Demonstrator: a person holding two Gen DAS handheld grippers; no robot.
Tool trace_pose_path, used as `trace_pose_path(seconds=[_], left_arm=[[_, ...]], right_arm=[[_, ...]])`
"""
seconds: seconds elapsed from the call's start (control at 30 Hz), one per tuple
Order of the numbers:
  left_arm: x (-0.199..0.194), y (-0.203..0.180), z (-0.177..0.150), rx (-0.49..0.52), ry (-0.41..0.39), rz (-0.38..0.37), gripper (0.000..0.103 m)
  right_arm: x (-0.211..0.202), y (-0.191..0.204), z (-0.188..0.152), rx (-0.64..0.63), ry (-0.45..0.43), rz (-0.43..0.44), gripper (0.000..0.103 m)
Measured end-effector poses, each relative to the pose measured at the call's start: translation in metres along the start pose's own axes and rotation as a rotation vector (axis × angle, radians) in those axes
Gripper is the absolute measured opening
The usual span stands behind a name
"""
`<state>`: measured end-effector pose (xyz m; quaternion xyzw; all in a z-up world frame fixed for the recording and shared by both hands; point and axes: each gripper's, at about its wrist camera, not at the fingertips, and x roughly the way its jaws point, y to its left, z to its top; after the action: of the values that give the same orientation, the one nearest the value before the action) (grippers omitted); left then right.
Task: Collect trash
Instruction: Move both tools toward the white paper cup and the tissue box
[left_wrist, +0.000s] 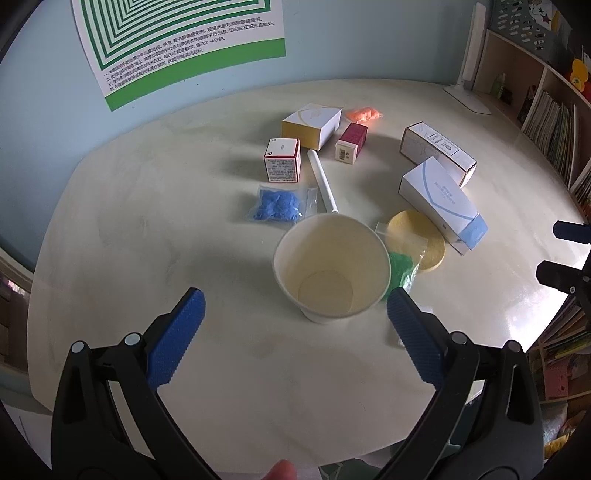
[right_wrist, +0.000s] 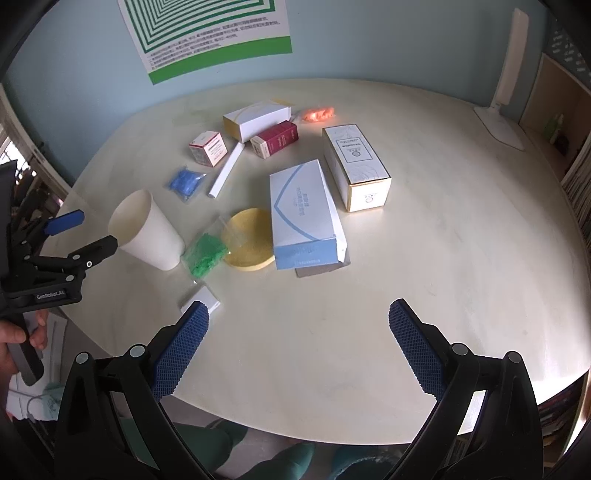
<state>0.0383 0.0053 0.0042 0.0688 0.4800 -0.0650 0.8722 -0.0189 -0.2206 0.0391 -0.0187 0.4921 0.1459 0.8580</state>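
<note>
Before the left gripper, jaws spread, stands the paper cup: light, crushable (empty); grip mid-wall gently. Right gripper jaws likewise spread.

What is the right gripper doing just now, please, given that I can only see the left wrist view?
Observer: The right tongs are open and empty, above a bare stretch of the table, on the near side of the blue-and-white box.
Operator: Thank you. Is there anything in front of the green bag that I cannot make out?
Observer: Yes, a small flat white packet lies on the table near its edge, in front of the green bag.
Operator: And is anything under the blue-and-white box?
Observer: A flat grey piece sticks out from beneath its near end.
</note>
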Motion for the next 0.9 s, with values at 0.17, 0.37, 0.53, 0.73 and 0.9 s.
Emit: trace_pose_path(seconds=[0.17,0.37,0.53,0.73,0.9], left_arm=[[0.007,0.006,0.005,0.016,0.007,-0.020,0.096],[0.015,0.010,0.011,0.045,0.018,-0.041,0.096],[0.021,0.008,0.013,0.075,0.035,-0.049,0.096],[0.020,0.003,0.015,0.073,0.038,-0.040,0.096],[0.019,-0.002,0.014,0.067,0.045,-0.029,0.096]], right_arm=[[0.004,0.001,0.004,0.030,0.006,0.002,0.097],[0.011,0.006,0.005,0.058,0.004,-0.012,0.097],[0.016,0.007,0.007,0.069,0.008,-0.016,0.097],[0.021,0.004,0.010,0.051,0.026,0.007,0.097],[0.020,0.000,0.012,0.032,0.023,0.025,0.097]])
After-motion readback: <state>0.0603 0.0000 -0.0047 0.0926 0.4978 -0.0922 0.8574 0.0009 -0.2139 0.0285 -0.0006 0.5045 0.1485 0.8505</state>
